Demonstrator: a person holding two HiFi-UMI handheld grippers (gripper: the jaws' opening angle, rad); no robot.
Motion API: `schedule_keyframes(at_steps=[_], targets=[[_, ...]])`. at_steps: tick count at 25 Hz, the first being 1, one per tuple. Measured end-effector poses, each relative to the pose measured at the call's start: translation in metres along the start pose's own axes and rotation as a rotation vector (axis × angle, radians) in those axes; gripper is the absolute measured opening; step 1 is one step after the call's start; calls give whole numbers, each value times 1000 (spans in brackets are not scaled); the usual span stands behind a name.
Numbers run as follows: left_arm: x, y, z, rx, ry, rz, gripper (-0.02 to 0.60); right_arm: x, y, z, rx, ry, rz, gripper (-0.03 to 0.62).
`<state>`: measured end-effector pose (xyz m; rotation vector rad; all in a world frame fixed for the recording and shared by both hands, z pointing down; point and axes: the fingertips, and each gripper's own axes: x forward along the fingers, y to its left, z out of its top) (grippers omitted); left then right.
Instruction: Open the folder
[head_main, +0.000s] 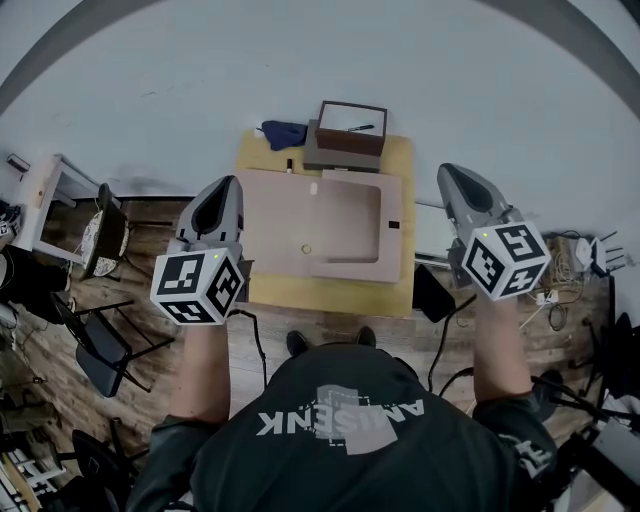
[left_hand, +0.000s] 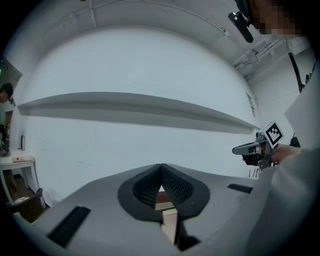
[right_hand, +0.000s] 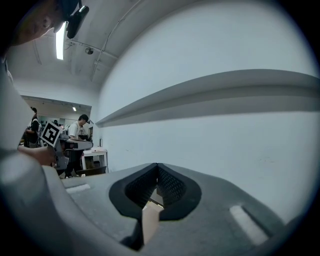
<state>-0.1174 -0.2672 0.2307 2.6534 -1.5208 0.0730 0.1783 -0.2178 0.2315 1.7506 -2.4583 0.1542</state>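
The left gripper (head_main: 228, 186) hangs high at 9 o'clock of the table (head_main: 330, 300), aimed level at the wall, its jaws pressed together on nothing. The folder (head_main: 320, 225) lies flat and closed at the table's middle, well below both tools and apart from them. Its 9 o'clock edge runs almost flush with the table's edge, so a shove from the right could, I judge, slide it off toward a chair (head_main: 105, 365) on the floor. At 12 o'clock a brown box (head_main: 348, 143) with a pen (head_main: 362, 128) in it sits just beside the folder, and a blue cloth (head_main: 284, 133) lies near. A cover swung that way may strike them. Bare table shows only as narrow strips at 6 and 3 o'clock. The right gripper (head_main: 450, 172) hovers at 3 o'clock, its jaws likewise closed and empty. Coming down without parting the jaws would only press the cover flat or skid the folder. The thin cover edge also invites pinching both leaves at once.
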Motion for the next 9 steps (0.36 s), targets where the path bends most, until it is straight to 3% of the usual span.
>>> schedule_keyframes(at_steps=[9], targets=[[-2, 1, -7, 7, 14, -1, 2, 3, 5, -6, 19, 17, 4, 6]])
